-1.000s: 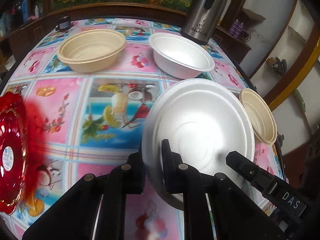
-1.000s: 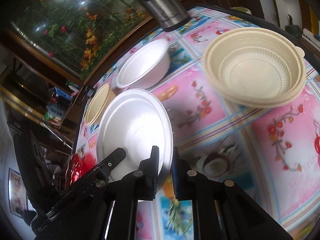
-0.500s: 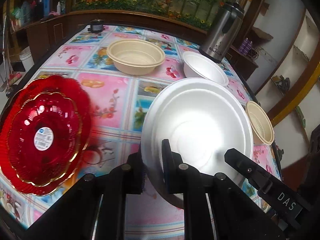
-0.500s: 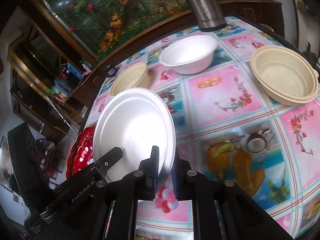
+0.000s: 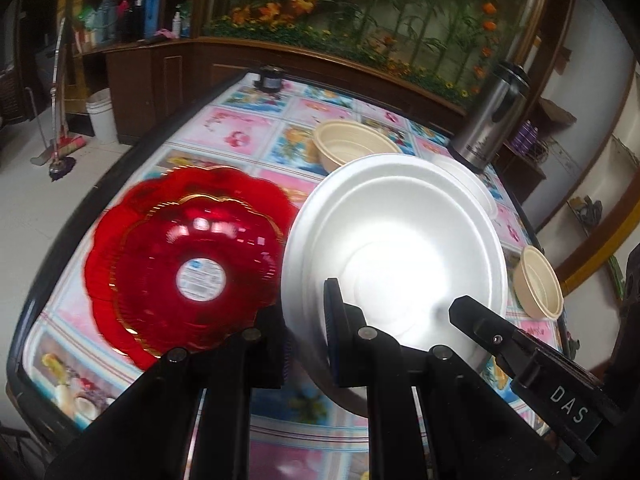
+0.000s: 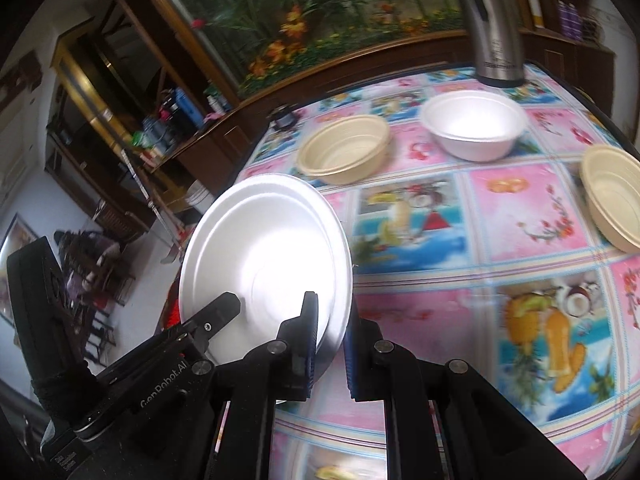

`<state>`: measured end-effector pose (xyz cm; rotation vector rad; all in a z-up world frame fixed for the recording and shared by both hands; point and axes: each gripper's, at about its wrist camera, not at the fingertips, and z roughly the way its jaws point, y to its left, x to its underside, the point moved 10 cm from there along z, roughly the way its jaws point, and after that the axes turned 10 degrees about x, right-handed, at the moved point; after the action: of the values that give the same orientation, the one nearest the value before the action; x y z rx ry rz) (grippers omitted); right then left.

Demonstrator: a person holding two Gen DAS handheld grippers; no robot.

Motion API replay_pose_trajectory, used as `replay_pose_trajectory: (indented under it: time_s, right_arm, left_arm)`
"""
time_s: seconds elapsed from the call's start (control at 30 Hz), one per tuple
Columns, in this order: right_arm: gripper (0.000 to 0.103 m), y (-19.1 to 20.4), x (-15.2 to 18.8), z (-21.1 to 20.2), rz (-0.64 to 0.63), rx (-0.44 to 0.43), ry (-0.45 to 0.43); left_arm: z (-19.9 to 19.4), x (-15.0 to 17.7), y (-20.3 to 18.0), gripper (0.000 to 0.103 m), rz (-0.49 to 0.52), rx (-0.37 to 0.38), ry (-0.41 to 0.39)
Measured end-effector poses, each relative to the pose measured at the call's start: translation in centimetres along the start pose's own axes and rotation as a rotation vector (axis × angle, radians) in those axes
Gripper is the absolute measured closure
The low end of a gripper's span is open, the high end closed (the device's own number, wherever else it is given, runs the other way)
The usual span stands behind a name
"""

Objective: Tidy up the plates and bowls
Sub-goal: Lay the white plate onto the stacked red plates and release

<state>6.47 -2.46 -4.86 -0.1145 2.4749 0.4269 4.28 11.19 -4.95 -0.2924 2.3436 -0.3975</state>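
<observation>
A white foam plate (image 5: pixel 394 248) is held in the air over a counter (image 6: pixel 460 264) covered with a pink and blue fruit-print cloth. Both grippers clamp it: the left gripper (image 5: pixel 306 334) pinches the rim at about 7 o'clock in the left wrist view, and the right gripper (image 6: pixel 330 346) pinches the opposite rim at about 5 o'clock in its own view. The plate is round, so it has no long axis; it is tilted, with its hollow face toward both cameras and its far rim raised.

In the left view, a stack of red scalloped plates (image 5: pixel 188 268) lies at 9 o'clock from the white plate, close to the counter's dark left edge, with floor beyond. The white plate's left rim overlaps the red stack's right edge in the picture; whether they touch cannot be told.

At 12 o'clock sits a cream bowl (image 6: pixel 344 154), at 1 o'clock a white foam bowl (image 6: pixel 472 124), and behind that a steel flask (image 6: pixel 494 24). Another cream bowl (image 6: pixel 612 196) sits at 3 o'clock by the counter's right edge. The middle of the counter between the bowls and the held plate is open cloth
</observation>
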Motion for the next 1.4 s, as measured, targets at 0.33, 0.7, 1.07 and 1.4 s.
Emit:
replay_pose_trajectory:
  time_s: [0.33, 0.7, 1.07, 1.4]
  right_arm:
    - [0.092, 7.0, 0.0, 1.8, -0.103, -0.036, 0.019]
    - [0.091, 11.5, 0.2, 4.6, -0.175, -0.046, 0.055]
    - [0.091, 12.4, 1.5, 8.2, -0.197, -0.034, 0.134]
    - [0.08, 11.8, 3.2, 10.2, -0.231, 0.009, 0.201]
  left_arm:
    - [-2.1, -1.3, 5.7, 0.091, -0.067, -0.079, -0.053]
    - [-1.8, -2.4, 10.5, 0.091, -0.13, -0.142, -0.063]
    - [0.4, -1.4, 12.6, 0.09, -0.141, -0.194, 0.011]
    - [1.7, 0.0, 13.1, 0.088, -0.146, -0.222, 0.069]
